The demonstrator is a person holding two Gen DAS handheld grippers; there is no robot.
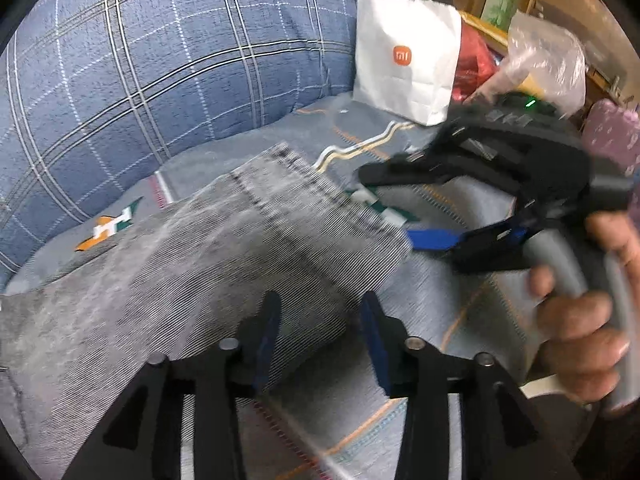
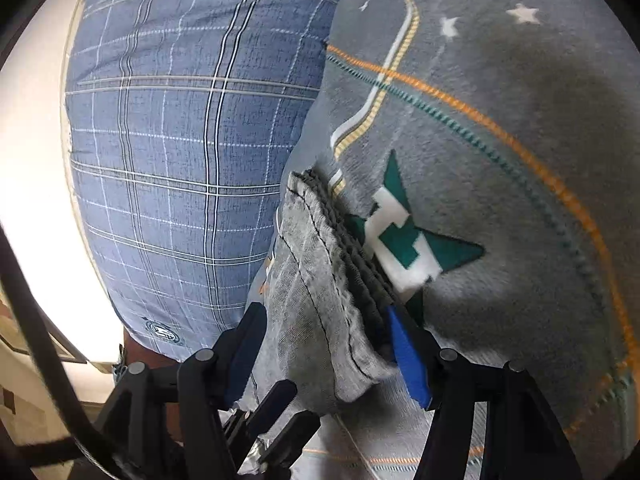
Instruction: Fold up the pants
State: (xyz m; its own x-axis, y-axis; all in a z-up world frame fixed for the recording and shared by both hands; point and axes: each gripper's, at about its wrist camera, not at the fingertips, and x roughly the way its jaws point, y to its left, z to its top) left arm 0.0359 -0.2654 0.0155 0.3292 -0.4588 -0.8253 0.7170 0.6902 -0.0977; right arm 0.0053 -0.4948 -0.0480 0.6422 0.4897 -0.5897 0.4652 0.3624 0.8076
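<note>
The grey denim pants point(image 1: 200, 260) lie on a grey patterned bed sheet point(image 1: 460, 300), one leg running to a stitched hem at the upper right. My left gripper point(image 1: 320, 340) is open over the leg's near edge, and its blue pads stand clear of the cloth. My right gripper point(image 1: 386, 206), held by a hand point(image 1: 580, 320), sits at the hem corner. In the right wrist view the pants' hem point(image 2: 308, 280) bunches between the spread jaws of the right gripper point(image 2: 328, 356). The cloth brushes the right pad but is not pinched. The left gripper's fingertips point(image 2: 280, 394) show below it.
A big blue plaid pillow point(image 1: 160, 60) point(image 2: 180, 120) rises just behind the pants. A white paper bag point(image 1: 408, 60), a red bag point(image 1: 472, 60) and a clear plastic bag point(image 1: 548, 52) stand at the back right. A black cable point(image 2: 36, 340) crosses the lower left.
</note>
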